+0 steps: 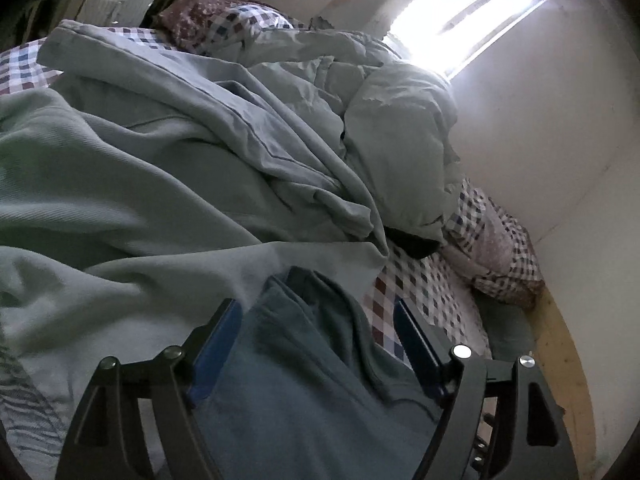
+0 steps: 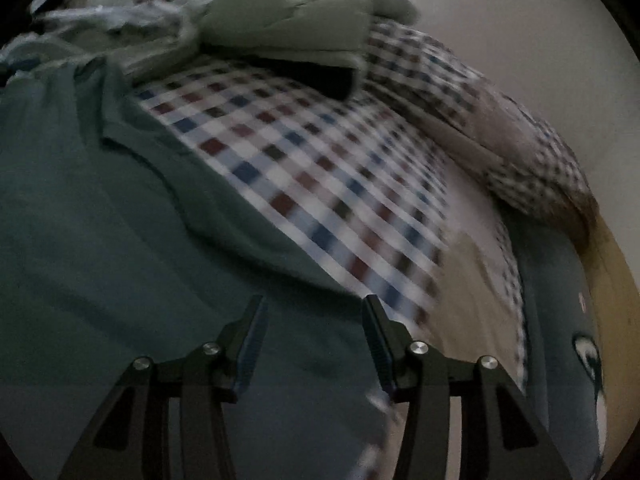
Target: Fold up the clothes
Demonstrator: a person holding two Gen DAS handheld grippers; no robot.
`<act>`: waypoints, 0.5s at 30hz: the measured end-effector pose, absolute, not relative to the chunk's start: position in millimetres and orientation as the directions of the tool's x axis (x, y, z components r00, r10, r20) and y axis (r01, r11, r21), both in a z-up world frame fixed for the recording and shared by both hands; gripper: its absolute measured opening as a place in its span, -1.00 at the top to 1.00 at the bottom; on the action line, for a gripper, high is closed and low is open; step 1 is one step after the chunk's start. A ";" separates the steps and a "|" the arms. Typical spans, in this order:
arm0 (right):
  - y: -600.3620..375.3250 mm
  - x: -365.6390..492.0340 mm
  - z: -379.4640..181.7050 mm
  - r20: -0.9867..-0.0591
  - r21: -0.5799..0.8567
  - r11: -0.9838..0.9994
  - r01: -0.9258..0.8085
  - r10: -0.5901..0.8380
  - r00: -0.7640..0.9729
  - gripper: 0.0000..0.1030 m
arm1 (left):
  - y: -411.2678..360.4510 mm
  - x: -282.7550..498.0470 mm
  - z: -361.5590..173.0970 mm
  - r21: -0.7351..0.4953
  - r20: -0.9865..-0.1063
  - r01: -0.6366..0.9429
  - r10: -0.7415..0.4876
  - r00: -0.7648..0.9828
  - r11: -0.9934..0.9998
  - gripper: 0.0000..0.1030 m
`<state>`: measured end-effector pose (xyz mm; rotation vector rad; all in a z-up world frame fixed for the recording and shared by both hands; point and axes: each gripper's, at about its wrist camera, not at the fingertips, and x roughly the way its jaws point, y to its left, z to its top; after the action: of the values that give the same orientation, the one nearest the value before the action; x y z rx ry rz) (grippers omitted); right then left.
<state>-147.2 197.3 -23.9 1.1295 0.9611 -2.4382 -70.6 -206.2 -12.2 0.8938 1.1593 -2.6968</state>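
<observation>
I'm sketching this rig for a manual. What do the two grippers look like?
Both look alike: the left gripper and right gripper have black, angular two-part frames with triangular cutouts, round silver bolt heads at the joints, and blue ribbed pads lining the inner faces of the jaws. No cables, labels, hands or sleeves show.

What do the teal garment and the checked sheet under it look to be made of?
Teal garment: likely a soft matte cotton knit, thick-looking with rounded folds and no sheen. Checked sheet: apparently a thin woven cotton, flat and matte; motion blur hides the weave.
</observation>
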 end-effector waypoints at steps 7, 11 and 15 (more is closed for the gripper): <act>156.4 -176.2 -61.9 -0.832 -0.421 -0.649 0.634 -0.002 -0.554 -0.01 | -210.8 -71.4 -15.1 -0.669 -0.532 0.282 0.178 -0.827 -0.688 -0.59; 148.5 -184.8 -68.9 -0.852 -0.426 -0.590 0.687 0.005 -0.524 -0.01 | -213.9 -70.4 -14.8 -0.679 -0.526 0.281 0.183 -0.831 -0.679 -0.59; 145.1 -197.7 -65.9 -0.813 -0.497 -0.580 0.646 0.050 -0.580 -0.19 | -209.0 -74.5 -14.5 -0.666 -0.534 0.264 0.198 -0.822 -0.698 -0.59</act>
<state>-197.7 145.1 -65.9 1.1721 1.1724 -2.2066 -74.5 -209.0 -14.5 0.9242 1.2047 -2.7068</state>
